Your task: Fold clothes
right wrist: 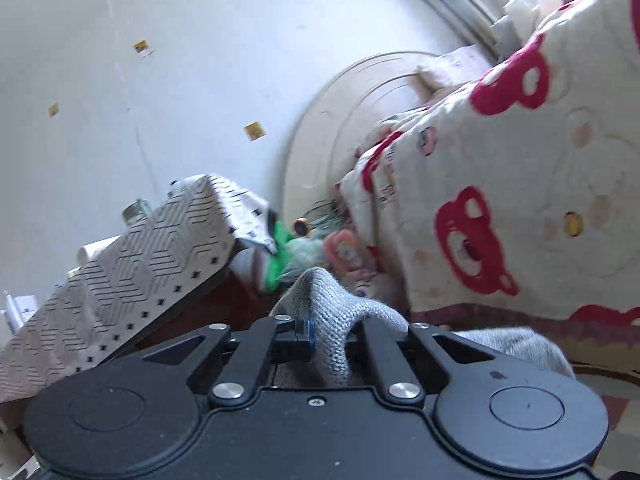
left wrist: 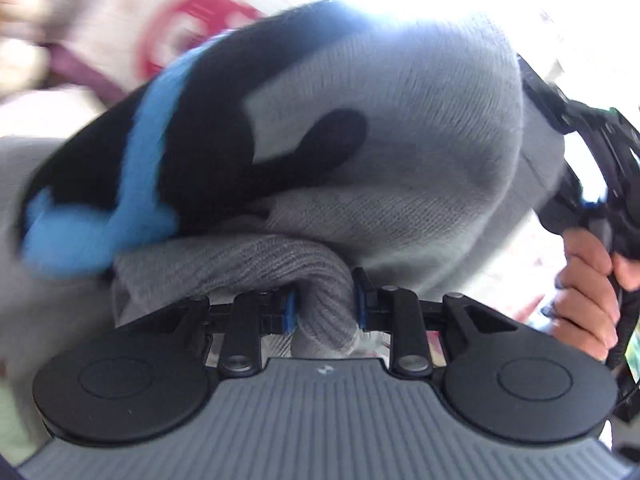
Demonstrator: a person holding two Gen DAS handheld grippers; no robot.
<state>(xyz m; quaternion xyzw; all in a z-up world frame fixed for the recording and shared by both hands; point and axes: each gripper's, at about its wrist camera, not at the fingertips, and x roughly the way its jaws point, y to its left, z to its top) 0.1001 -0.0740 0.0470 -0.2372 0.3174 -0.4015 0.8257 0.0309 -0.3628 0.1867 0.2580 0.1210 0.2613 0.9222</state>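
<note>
Both hand-held grippers, left [left wrist: 324, 308] and right [right wrist: 330, 338], are pinching the grey sweater [left wrist: 400, 140] aloft above the bedspread [right wrist: 520, 200]; lowering flat seems next

No readable text from where I sit. Small pale emblem on grey ribbed housing [left wrist: 320, 408] in left wrist view, too blurred to read. Small dark mark on black housing [right wrist: 316, 436] in right wrist view, illegible. Sweater [left wrist: 360, 140] carries black and blue shapes, no letters I can make out.
</note>
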